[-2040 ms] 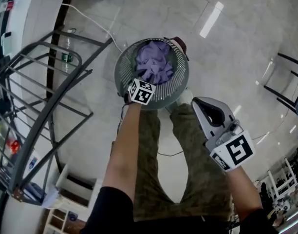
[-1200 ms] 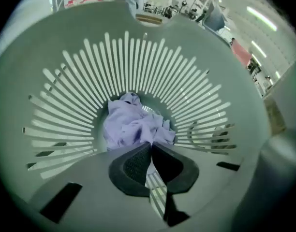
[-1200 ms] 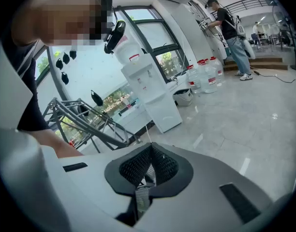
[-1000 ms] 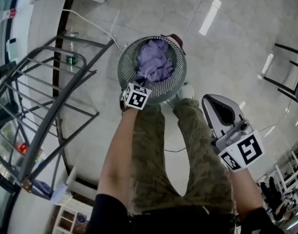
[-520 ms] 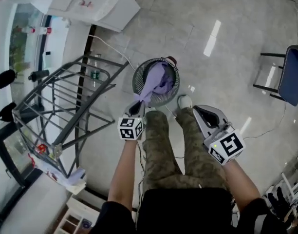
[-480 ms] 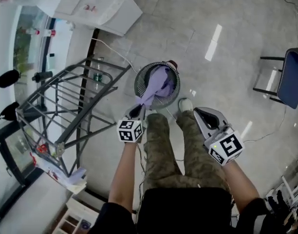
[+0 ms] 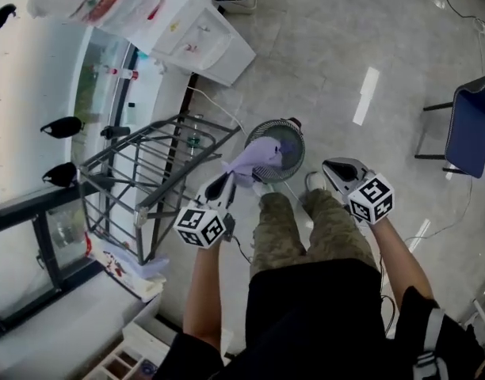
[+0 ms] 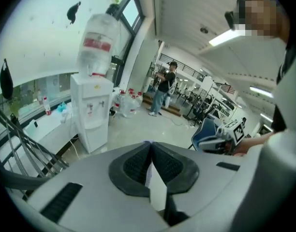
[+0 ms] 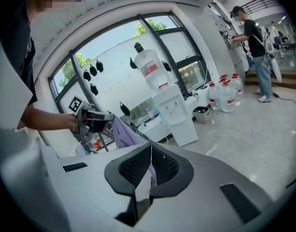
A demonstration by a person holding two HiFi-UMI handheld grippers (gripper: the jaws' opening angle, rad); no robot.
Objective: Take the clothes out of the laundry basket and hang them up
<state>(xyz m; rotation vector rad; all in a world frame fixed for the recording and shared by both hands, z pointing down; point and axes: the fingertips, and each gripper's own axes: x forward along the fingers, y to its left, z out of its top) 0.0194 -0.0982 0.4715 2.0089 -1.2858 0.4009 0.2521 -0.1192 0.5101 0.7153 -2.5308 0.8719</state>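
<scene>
Left gripper (image 7: 224, 180): I am pinching a lilac cloth garment (image 7: 257, 155) between its jaws, which are pressed onto the fabric.
Right gripper (image 7: 330, 165): I am holding it empty, jaws pressed together.
Garment: it is hanging from the left jaws, above the round grey mesh laundry basket (image 7: 299, 150).
Basket: it is standing on the floor, near the dark metal drying rack (image 7: 139, 176).

The cloth (image 7: 257, 155) is light purple. The laundry basket (image 7: 295, 142) is grey. Left of the basket, the drying rack (image 7: 147, 172) is dark grey. Far right of the basket, the chair (image 7: 472, 125) is blue. Below the basket, the trousers (image 7: 286, 228) have green and brown blotches. The left gripper (image 7: 225, 179) and the right gripper (image 7: 331, 167) are grey, with black and white squares.
</scene>
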